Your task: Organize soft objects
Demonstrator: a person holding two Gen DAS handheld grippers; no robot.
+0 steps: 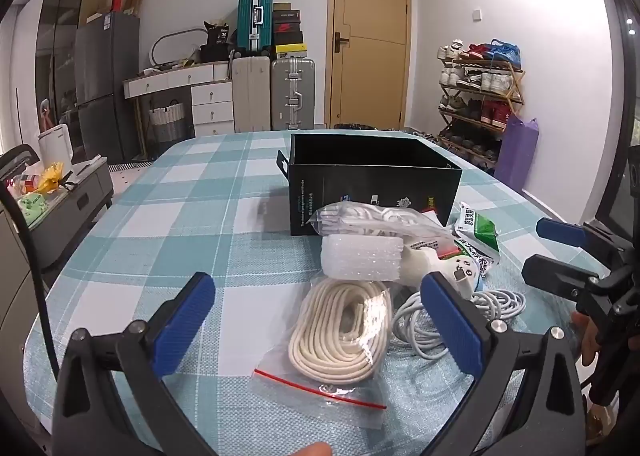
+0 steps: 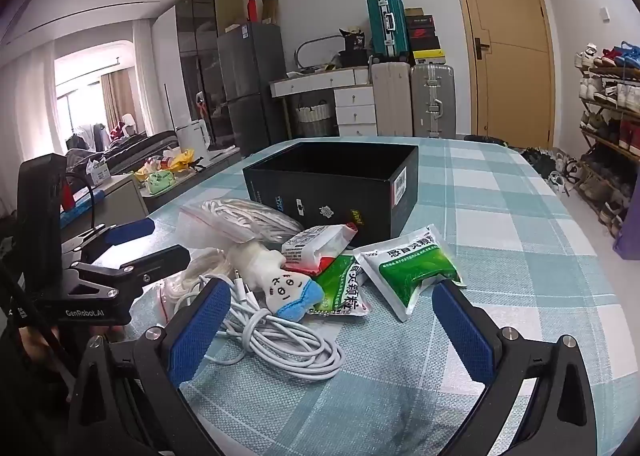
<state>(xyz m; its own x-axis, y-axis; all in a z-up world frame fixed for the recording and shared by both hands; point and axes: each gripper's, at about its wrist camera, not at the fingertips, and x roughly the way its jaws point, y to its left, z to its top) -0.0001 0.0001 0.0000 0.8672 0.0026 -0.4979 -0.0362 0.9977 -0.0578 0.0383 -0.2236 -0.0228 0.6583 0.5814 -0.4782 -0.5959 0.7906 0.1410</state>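
The left gripper [image 1: 318, 320] has its jaws spread wide and grasps nothing; under it, at 6 o'clock in the left wrist view, lies a zip bag of cream rope [image 1: 340, 336]. The right gripper [image 2: 330, 320] is released too, above a white cable [image 2: 280, 340] and a small plush toy [image 2: 288, 288]. Just beyond, near 1 o'clock, rest two green sachets [image 2: 412, 268]. A foam block [image 1: 362, 258], perhaps a sponge, sits behind the rope. Farthest, at 12 o'clock, stands the open black box [image 2: 332, 180] on the checked tablecloth [image 1: 180, 216].
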